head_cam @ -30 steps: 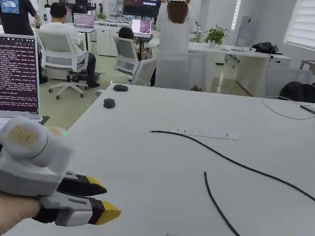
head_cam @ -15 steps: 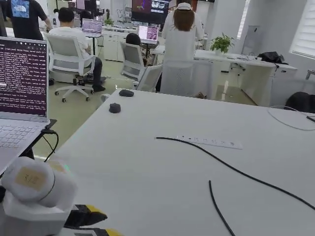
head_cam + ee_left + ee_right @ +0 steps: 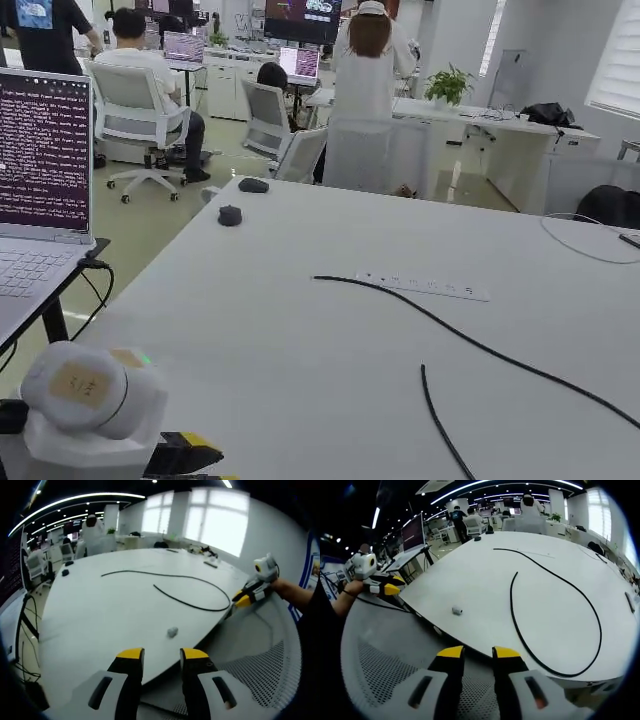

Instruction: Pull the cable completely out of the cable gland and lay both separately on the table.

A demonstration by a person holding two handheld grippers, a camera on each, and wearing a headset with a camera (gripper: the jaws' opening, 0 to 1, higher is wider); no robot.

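While the cable (image 3: 511,600) curves across the table (image 3: 485,580), the gland (image 3: 457,611) lies apart.

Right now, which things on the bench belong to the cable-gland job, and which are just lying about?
Job: black cable; grey cable gland, lying apart on the table.
Lying about: laptop; mouse; second mouse; white power strip.

Both left tongs (image 3: 162,656) and right tongs (image 3: 478,654) are grey-white, yellow-tipped.
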